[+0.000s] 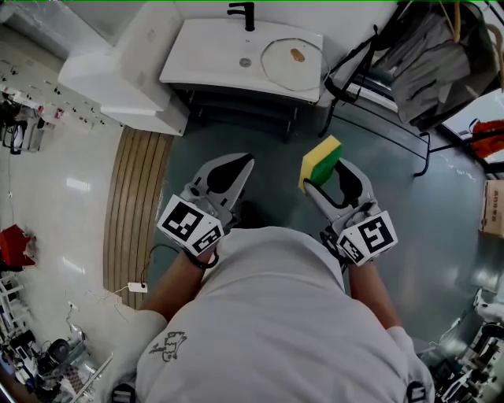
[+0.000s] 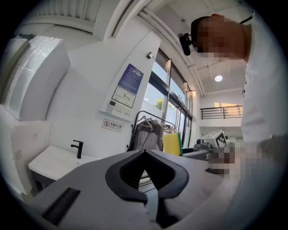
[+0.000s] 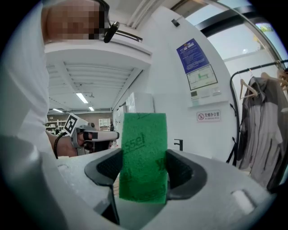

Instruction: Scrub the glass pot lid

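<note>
From the head view there are two grippers. The left gripper [image 1: 241,164] is clenched on nothing. The right gripper [image 1: 329,179] grasps one yellow-and-green sponge [image 1: 320,160]. One glass pot lid [image 1: 291,61] lies flat on the white sink counter [image 1: 201,55], right of the single black faucet [image 1: 242,13], well apart from both grippers.

In the left gripper view, its jaws meet, with nothing between them.

In the right gripper view, both pads [image 3: 180,170] press the sponge's green face.
</note>
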`<state>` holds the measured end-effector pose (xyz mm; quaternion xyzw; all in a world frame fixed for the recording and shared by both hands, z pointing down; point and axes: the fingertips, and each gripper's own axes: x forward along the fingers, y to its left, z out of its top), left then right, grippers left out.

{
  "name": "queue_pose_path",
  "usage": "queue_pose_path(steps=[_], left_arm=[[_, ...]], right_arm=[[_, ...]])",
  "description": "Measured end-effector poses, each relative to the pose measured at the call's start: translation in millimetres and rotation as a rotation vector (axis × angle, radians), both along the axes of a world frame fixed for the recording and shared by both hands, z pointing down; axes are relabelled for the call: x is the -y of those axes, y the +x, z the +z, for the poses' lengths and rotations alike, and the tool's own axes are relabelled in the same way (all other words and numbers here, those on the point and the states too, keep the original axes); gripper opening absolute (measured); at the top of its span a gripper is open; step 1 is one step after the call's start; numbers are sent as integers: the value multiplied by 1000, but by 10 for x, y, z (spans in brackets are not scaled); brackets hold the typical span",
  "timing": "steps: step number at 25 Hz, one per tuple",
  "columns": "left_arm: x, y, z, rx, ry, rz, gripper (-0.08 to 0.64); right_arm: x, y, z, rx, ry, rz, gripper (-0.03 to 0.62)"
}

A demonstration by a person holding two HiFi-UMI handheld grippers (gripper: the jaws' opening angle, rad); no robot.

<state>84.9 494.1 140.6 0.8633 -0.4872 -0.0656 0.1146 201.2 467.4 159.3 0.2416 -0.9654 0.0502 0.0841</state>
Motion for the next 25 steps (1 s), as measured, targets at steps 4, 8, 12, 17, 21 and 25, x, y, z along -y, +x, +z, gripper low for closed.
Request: queue_pose_path(steps=[4, 8, 12, 17, 21, 25], left_arm=[[139, -345, -45, 18, 11, -2, -2], [237, -540, -9, -20, -1, -2, -2], [376, -659, 88, -33, -19, -18, -2], [669, -798, 174, -24, -36, -58, -2], [977, -843, 190, -32, -42, -80, -2], [1488, -826, 259, -35, -57, -91, -2]], right_arm=[[194, -274, -24, -6, 1, 8, 299], [353, -439, 49, -11, -28, 7, 299], [584, -554, 100, -15, -42, -3, 299], [974, -632, 190, -21, -51, -24, 299], [1356, -695, 263, -22, -73, -46, 299], [1873, -704, 340, -25, -87, -67, 299]])
